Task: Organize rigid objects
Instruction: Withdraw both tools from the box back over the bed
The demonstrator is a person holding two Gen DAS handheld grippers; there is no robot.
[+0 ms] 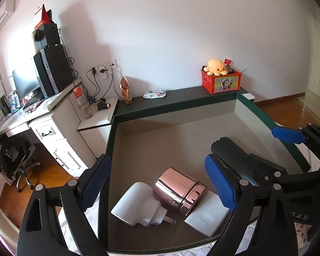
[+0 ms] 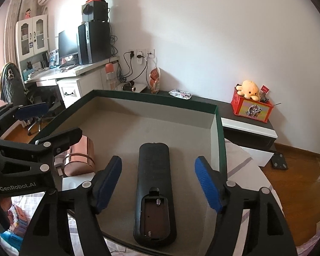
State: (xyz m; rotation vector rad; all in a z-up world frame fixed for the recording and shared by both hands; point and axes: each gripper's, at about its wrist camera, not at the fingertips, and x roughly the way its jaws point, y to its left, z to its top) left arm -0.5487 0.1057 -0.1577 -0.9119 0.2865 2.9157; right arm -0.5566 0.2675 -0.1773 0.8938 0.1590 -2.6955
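Note:
A shallow green-rimmed tray (image 1: 177, 108) holds a rose-coloured metal can (image 1: 179, 192) on its side, between a white plug adapter (image 1: 136, 202) and a flat white box (image 1: 207, 215). My left gripper (image 1: 157, 164) is open above them with nothing between its pads. In the right wrist view a black remote (image 2: 154, 170) lies back-up, its battery bay uncovered and empty. My right gripper (image 2: 159, 170) is open around it, and both pads stand apart from its sides. The can (image 2: 81, 160) shows to the left there, partly behind the left gripper's fingers (image 2: 59, 138).
A red box with a yellow plush octopus (image 1: 220, 81) sits on the dark ledge behind the tray, with a crumpled wrapper (image 1: 154, 93) and a snack bag (image 1: 125, 91). A white desk with a computer tower (image 1: 53, 72) and a bottle (image 1: 83, 102) stands to the left.

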